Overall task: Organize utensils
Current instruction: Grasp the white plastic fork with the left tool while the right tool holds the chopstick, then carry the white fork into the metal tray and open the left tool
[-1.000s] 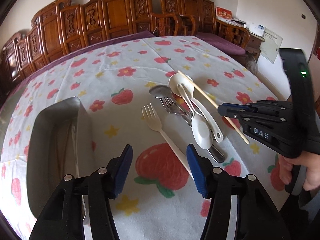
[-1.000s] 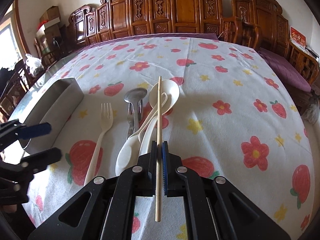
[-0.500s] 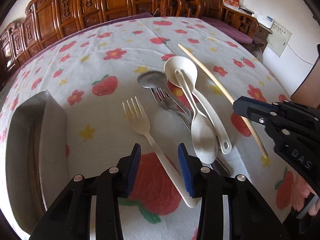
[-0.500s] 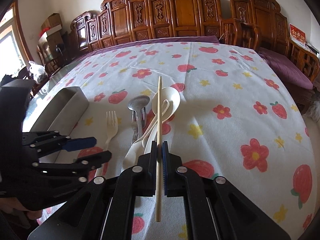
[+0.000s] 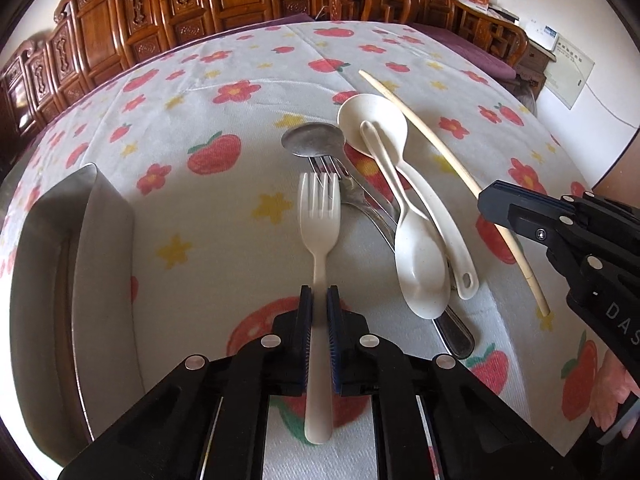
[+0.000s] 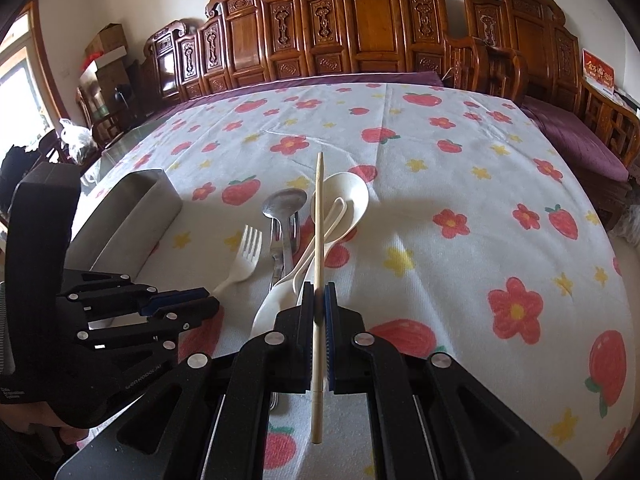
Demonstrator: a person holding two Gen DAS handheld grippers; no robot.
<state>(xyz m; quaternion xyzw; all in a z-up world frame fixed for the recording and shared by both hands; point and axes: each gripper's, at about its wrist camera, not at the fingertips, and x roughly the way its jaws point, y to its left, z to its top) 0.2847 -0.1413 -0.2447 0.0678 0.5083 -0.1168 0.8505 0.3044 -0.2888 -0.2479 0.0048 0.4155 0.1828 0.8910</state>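
Note:
A white plastic fork (image 5: 320, 216) lies on the flowered tablecloth, tines pointing away. My left gripper (image 5: 319, 294) is closing its blue pads on the fork's handle, and they press it from both sides. To its right lie two white spoons (image 5: 420, 264), a metal spoon (image 5: 314, 140) and a metal fork (image 5: 348, 188) in an overlapping pile. My right gripper (image 6: 319, 292) is shut on a wooden chopstick (image 6: 319, 208), held just above that pile. In the left wrist view the right gripper (image 5: 492, 200) and chopstick (image 5: 432, 132) sit at the right.
A metal utensil box (image 5: 108, 240) stands on the table left of the fork, seen also in the right wrist view as the box (image 6: 132, 208). Carved wooden chairs (image 6: 372, 32) line the table's far side. A hand (image 5: 612, 396) shows at the right edge.
My left gripper came down and forward over the white fork and its jaws narrowed from wide apart onto the handle. The fork turned straight between the pads. The right gripper and chopstick stayed put.

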